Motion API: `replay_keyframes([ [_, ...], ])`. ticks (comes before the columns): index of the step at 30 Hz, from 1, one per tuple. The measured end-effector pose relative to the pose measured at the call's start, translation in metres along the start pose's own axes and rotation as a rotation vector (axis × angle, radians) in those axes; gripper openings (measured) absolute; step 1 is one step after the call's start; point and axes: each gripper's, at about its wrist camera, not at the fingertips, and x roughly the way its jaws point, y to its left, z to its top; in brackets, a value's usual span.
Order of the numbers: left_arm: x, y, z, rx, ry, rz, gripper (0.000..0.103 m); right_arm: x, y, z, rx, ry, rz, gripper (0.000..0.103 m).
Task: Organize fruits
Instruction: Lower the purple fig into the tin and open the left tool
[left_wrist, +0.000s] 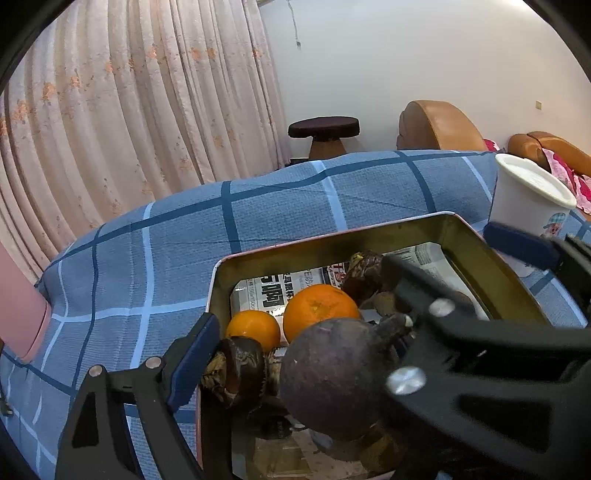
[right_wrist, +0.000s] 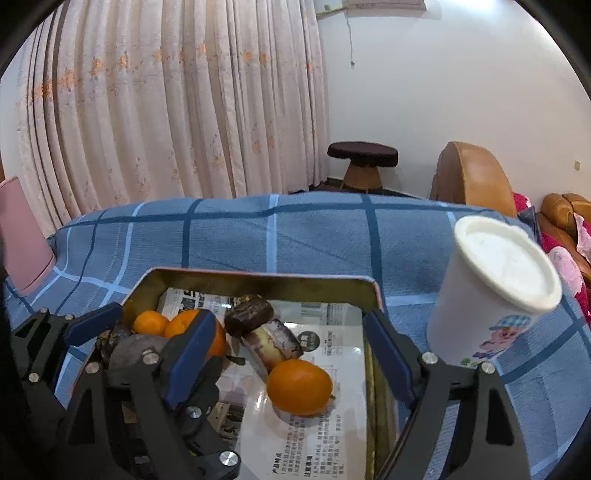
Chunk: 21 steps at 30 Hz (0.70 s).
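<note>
Blue-padded jaws agape, left gripper (left_wrist: 354, 295), right gripper (right_wrist: 291, 347)

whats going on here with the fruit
A person holding two handheld grippers is sorting fruit in a newspaper-lined gold metal tin on a blue checked cloth. Both the left gripper and right gripper are open, gripping nothing; oranges and dark purple mangosteens lie in the tin.

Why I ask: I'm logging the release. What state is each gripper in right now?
Left gripper: open, holding nothing.
Right gripper: open, holding nothing; an orange lies untouched between its fingers.
</note>
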Motion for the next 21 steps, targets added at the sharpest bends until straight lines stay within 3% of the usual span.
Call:
replay_keyframes([
  [2,-0.002,0.001,0.000,0.004,0.010,-0.013,0.089,-0.008,-0.003,0.002,0.019,-0.032,-0.006,0.092],
  [5,-0.006,0.012,0.003,-0.065,0.046,-0.113,0.089,-0.023,-0.009,0.003,0.050,-0.105,-0.038,0.102],
  [7,-0.007,0.018,0.005,-0.110,0.077,-0.161,0.089,-0.031,-0.014,0.003,0.076,-0.145,-0.060,0.103],
  [10,-0.008,0.016,0.006,-0.093,0.097,-0.167,0.089,-0.032,-0.018,0.003,0.101,-0.146,-0.076,0.103],
  [15,-0.013,0.002,0.002,-0.021,0.047,-0.091,0.089,-0.038,-0.027,-0.001,0.149,-0.156,-0.084,0.103],
  [21,-0.042,-0.009,-0.004,0.069,-0.209,0.118,0.089,-0.044,-0.030,-0.007,0.189,-0.177,-0.067,0.103],
])
